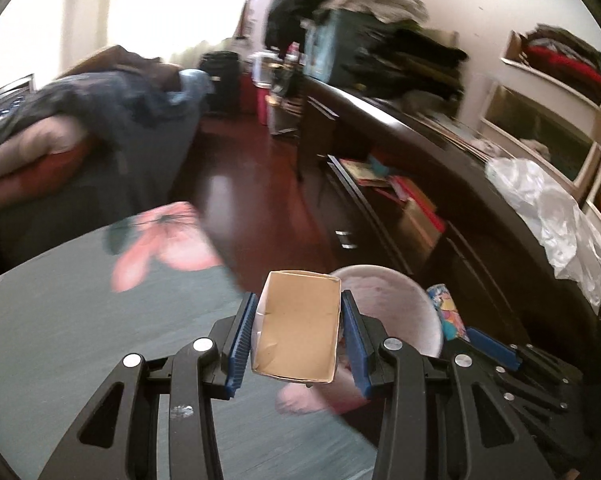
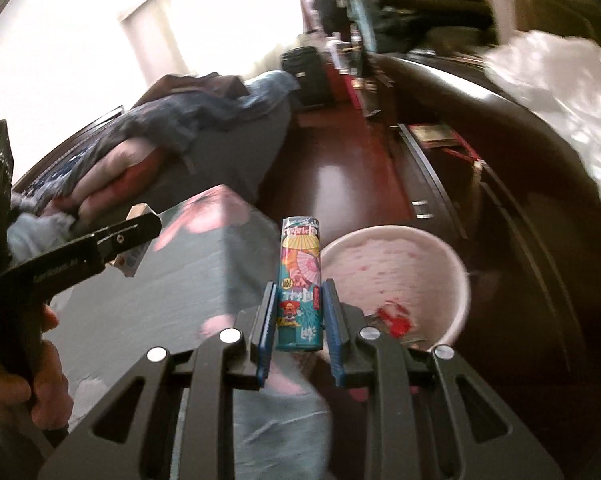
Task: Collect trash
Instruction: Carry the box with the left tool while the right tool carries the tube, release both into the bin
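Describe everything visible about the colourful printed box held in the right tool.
The tall, narrow teal printed box looks like glossy cardboard, covered in cartoon artwork: a pink and yellow fan shape, a red-hatted figure and white lettering. It stands upright, its lower half clamped between the blue pads of the right tool, its top free. The round pale pink bin lies just behind and to its right.

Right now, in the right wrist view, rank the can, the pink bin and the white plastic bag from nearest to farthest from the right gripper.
1. Can: clamped between the right gripper's fingers.
2. Pink bin: just ahead, on the right.
3. White plastic bag: farther off, upper right, on the dark cabinet.
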A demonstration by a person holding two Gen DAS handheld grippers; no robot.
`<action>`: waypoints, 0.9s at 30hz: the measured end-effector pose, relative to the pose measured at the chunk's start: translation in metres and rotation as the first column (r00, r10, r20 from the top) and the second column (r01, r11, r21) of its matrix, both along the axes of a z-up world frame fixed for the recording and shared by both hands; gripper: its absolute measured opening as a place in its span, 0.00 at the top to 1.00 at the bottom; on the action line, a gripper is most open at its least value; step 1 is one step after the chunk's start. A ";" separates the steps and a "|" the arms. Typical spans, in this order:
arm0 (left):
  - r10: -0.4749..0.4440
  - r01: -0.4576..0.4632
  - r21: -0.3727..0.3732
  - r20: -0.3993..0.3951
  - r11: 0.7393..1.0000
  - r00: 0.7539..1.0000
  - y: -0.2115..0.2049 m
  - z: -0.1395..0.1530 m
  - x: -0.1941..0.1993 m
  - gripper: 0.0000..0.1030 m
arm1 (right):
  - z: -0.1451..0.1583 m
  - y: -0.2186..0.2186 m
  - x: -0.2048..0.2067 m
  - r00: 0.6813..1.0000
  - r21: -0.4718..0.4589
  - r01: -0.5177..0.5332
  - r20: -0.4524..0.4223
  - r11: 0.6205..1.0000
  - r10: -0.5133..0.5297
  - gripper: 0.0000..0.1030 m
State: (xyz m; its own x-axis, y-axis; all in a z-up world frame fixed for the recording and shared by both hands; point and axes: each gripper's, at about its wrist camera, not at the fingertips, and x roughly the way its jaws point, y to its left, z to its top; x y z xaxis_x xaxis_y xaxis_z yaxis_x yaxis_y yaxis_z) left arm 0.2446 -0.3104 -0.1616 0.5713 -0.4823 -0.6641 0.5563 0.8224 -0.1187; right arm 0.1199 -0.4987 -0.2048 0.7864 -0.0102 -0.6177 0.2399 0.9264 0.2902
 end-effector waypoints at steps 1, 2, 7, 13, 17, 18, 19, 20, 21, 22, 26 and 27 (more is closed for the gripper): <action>-0.017 0.017 0.003 -0.009 1.000 1.000 -0.012 -0.003 0.002 0.59 | -0.003 -0.009 0.001 1.000 0.002 0.019 -0.006 1.000 -0.019 0.77; -0.033 0.033 0.004 -0.016 0.999 0.999 -0.021 -0.007 0.003 0.59 | -0.006 -0.015 0.002 0.999 0.003 0.033 -0.010 0.999 -0.033 0.77; -0.089 0.090 0.019 -0.037 0.996 0.995 -0.060 -0.022 0.007 0.59 | -0.023 -0.039 0.012 0.996 0.001 0.086 -0.037 0.996 -0.086 0.77; -0.118 0.122 0.045 -0.076 0.992 0.990 -0.086 -0.042 0.018 0.59 | -0.043 -0.053 0.027 0.991 0.009 0.119 -0.061 0.993 -0.118 0.77; -0.125 0.134 0.065 -0.123 0.989 0.984 -0.101 -0.059 0.030 0.59 | -0.058 -0.058 0.041 0.988 0.014 0.125 -0.090 0.992 -0.123 0.77; -0.125 0.135 0.071 -0.132 0.988 0.983 -0.104 -0.063 0.032 0.59 | -0.062 -0.059 0.044 0.988 0.014 0.126 -0.097 0.992 -0.124 0.77; -0.125 0.137 0.079 -0.145 0.987 0.981 -0.108 -0.069 0.035 0.59 | -0.067 -0.061 0.048 0.986 0.016 0.128 -0.106 0.992 -0.125 0.77; -0.124 0.138 0.082 -0.153 0.987 0.980 -0.110 -0.072 0.037 0.59 | -0.071 -0.062 0.052 0.986 0.017 0.128 -0.114 0.992 -0.126 0.77; -0.125 0.140 0.085 -0.161 0.987 0.979 -0.111 -0.075 0.039 0.59 | -0.073 -0.062 0.055 0.985 0.018 0.129 -0.118 0.992 -0.126 0.77; -0.124 0.141 0.092 -0.173 0.986 0.977 -0.114 -0.080 0.042 0.59 | -0.077 -0.064 0.057 0.984 0.019 0.130 -0.125 0.991 -0.126 0.77; -0.119 0.143 0.110 -0.200 0.984 0.973 -0.121 -0.092 0.049 0.59 | -0.089 -0.068 0.069 0.981 0.024 0.139 -0.143 0.990 -0.134 0.77; -0.117 0.144 0.116 -0.208 0.983 0.971 -0.123 -0.095 0.051 0.59 | -0.092 -0.069 0.071 0.980 0.024 0.141 -0.147 0.990 -0.136 0.77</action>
State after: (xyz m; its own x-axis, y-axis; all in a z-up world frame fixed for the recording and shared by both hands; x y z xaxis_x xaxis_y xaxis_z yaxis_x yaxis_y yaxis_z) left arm 0.2952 -0.4330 -0.2570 0.3588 -0.4463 -0.8198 0.6357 0.7600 -0.1355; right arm 0.1905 -0.5681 -0.2964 0.6814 -0.0901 -0.7263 0.4071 0.8714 0.2738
